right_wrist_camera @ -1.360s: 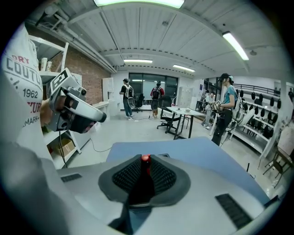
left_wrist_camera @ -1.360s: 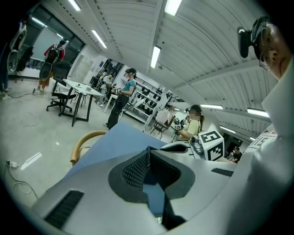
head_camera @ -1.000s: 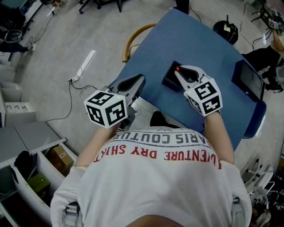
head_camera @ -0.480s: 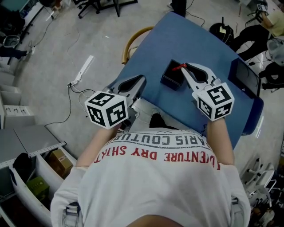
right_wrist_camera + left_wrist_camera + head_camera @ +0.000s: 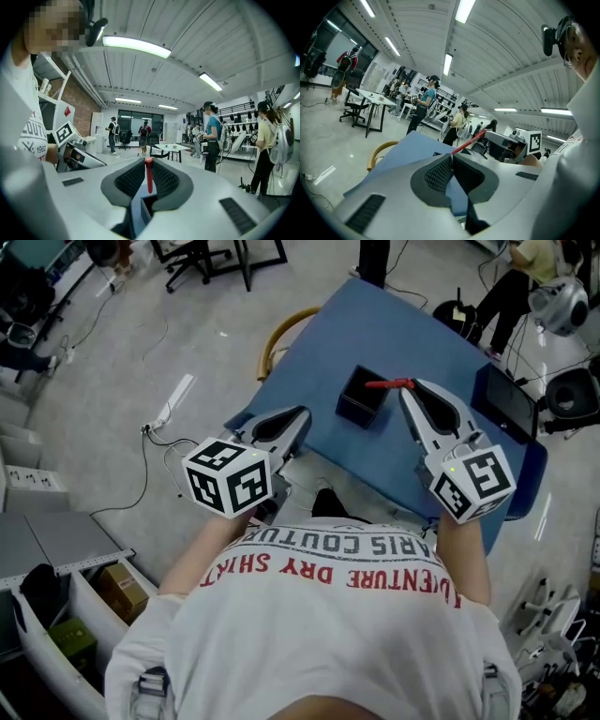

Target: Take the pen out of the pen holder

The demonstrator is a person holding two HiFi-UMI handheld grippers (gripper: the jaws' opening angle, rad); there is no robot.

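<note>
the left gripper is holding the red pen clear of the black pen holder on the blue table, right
Not quite: the right gripper holds the red pen clear of the black pen holder on the blue table. The right gripper view shows the pen pinched between its jaws. The left gripper is shut on nothing.
</note>
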